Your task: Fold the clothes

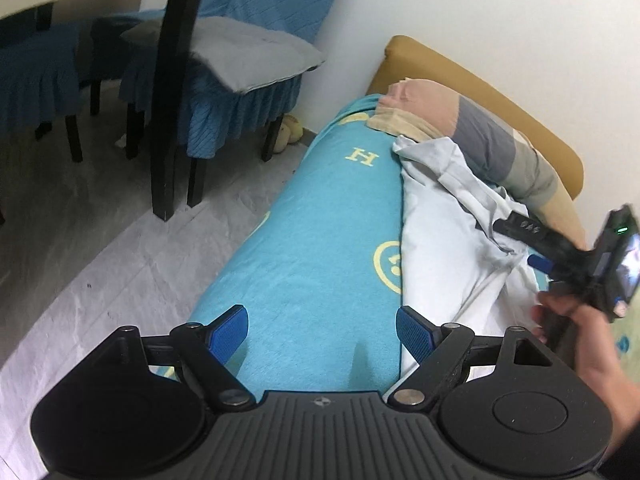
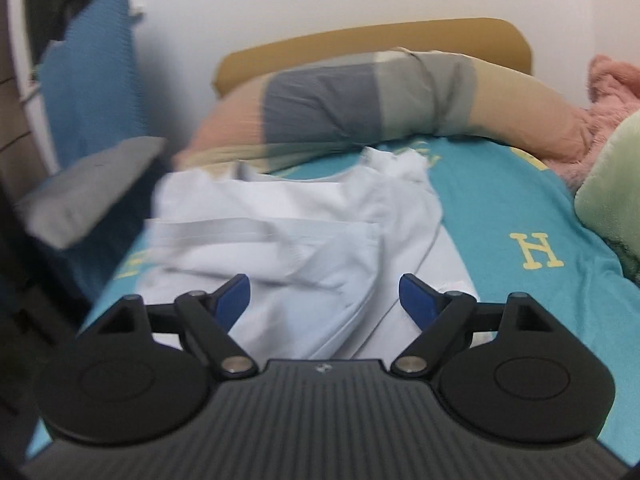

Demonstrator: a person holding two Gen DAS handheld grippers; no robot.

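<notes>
Crumpled pale white cotton shirt [image 2: 288, 232] lying on turquoise towelling bed cover [image 1: 320, 232], left gripper [image 1: 322, 334] being held open at 6 o'clock, right gripper [image 2: 324, 296] being held open, nothing gripped

Bedrm: bed [image 1: 304, 216], pillow [image 2: 360, 100].

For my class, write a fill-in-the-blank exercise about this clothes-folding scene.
1. The white garment lies crumpled on a ____ blanket.
2. The yellow letter printed on the blanket is ____.
3. Both the left gripper and the right gripper have their jaws ____.
4. The gripper finger pads are coloured ____.

Missing words: turquoise; H; open; blue
</notes>
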